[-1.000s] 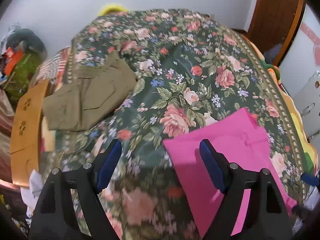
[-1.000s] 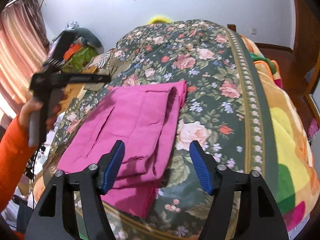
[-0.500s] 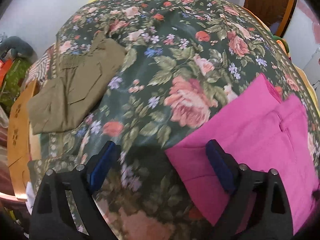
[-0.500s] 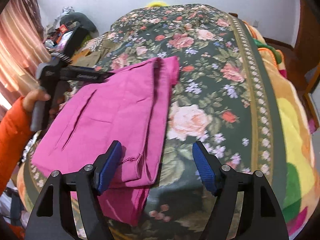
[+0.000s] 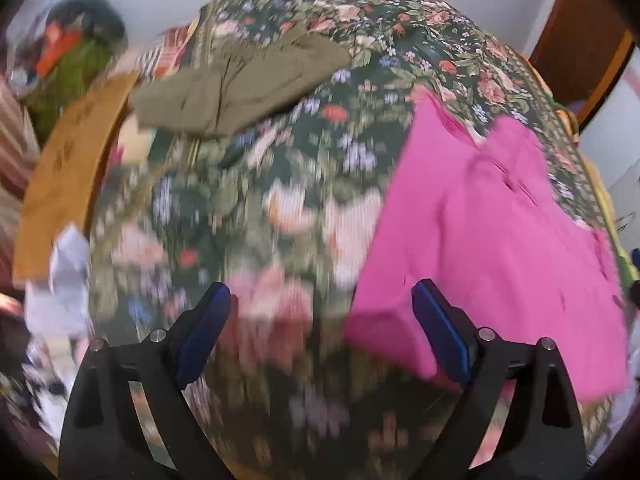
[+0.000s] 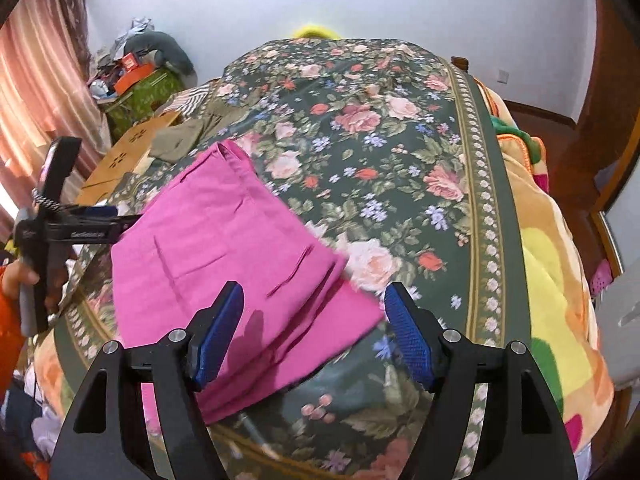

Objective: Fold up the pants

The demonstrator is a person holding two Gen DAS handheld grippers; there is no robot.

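Folded pink pants (image 6: 224, 264) lie on the floral bed cover (image 6: 400, 160) near its front edge. My right gripper (image 6: 314, 300) hovers open over their near right corner, with the cloth below its blue pads and not pinched. In the blurred left wrist view my left gripper (image 5: 320, 304) stands wide open over the bed, its right pad by the near left corner of the pink pants (image 5: 492, 232). A hand in an orange sleeve holds the left gripper (image 6: 120, 220) at the pants' left edge. Folded olive pants (image 5: 240, 84) lie farther back on the left.
A brown cardboard box (image 5: 68, 168) stands against the bed's left side, with a cluttered green heap (image 6: 136, 76) behind it. An orange and yellow blanket (image 6: 552, 264) hangs over the bed's right edge. A wooden door (image 5: 580, 32) is at the far right.
The left gripper has swept sideways to the pink pants' left edge, and its jaws stand wider. The pink pants now lie turned under the right gripper, which has barely shifted.
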